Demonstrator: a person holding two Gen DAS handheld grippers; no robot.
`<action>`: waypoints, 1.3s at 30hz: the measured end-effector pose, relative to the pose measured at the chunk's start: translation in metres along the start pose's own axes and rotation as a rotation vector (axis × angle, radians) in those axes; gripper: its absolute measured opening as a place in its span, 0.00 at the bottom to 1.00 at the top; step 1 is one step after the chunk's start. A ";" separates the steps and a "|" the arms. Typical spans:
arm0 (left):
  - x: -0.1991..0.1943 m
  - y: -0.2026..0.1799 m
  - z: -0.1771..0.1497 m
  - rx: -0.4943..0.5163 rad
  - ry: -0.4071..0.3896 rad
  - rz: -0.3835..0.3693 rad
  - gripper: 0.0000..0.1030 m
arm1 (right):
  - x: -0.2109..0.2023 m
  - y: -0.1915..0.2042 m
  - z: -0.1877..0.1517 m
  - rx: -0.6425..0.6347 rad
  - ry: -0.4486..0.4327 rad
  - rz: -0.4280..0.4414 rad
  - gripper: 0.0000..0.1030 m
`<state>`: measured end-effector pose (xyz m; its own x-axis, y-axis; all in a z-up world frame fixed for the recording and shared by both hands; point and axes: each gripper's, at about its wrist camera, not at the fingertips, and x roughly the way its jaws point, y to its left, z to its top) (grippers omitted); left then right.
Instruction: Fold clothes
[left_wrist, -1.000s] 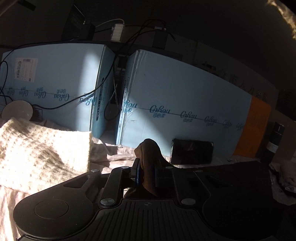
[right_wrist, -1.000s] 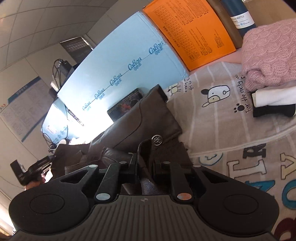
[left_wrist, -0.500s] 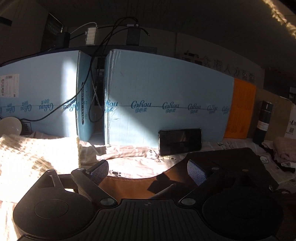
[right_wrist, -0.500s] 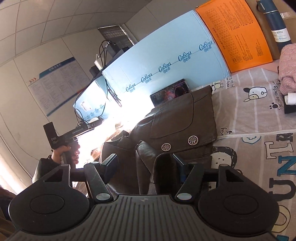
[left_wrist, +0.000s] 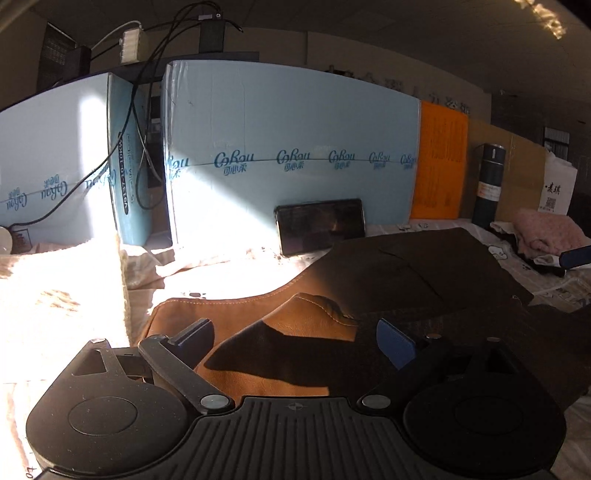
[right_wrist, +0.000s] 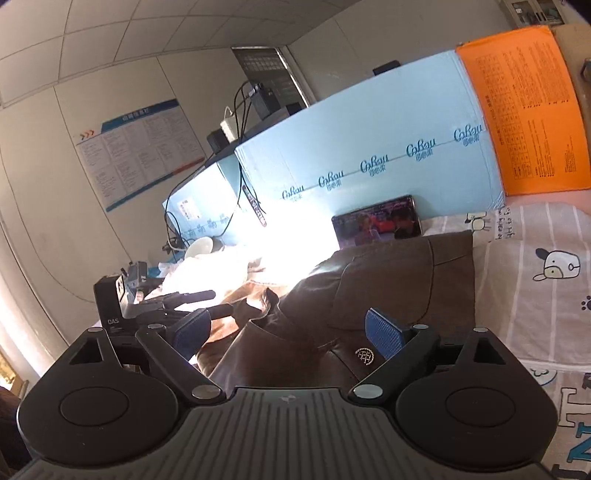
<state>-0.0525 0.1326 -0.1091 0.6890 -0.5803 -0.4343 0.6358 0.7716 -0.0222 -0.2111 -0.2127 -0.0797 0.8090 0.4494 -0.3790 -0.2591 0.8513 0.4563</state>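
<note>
A cream knitted garment (left_wrist: 59, 291) lies in bright sun at the left, and beside it the brown leather jacket (left_wrist: 388, 280) rests flat on the cartoon-printed sheet (right_wrist: 535, 280), its long axis running from the near left toward the black phone (right_wrist: 376, 221) propped against the light-blue cardboard box (left_wrist: 295, 147). The left gripper (left_wrist: 295, 338) hangs over the jacket's sunlit tan edge, jaws spread wide and holding nothing. The right gripper (right_wrist: 288, 332) sits above the buttoned fold, jaws likewise wide apart and empty.

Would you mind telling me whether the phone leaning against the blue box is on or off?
On. The phone shows a colourful video picture in the right wrist view.
</note>
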 end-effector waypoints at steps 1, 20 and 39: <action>-0.004 0.002 -0.002 -0.005 -0.003 0.005 0.94 | 0.015 -0.003 0.001 0.000 0.053 -0.004 0.88; -0.049 0.013 0.001 -0.060 -0.149 0.055 0.94 | 0.028 0.015 -0.034 -0.194 0.202 0.165 0.10; -0.013 -0.057 0.053 0.062 -0.041 -0.087 0.98 | 0.002 0.085 -0.101 -0.309 0.387 0.375 0.15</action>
<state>-0.0797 0.0826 -0.0545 0.6430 -0.6559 -0.3954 0.7134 0.7007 -0.0023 -0.2849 -0.1119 -0.1229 0.3984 0.7495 -0.5287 -0.6764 0.6294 0.3826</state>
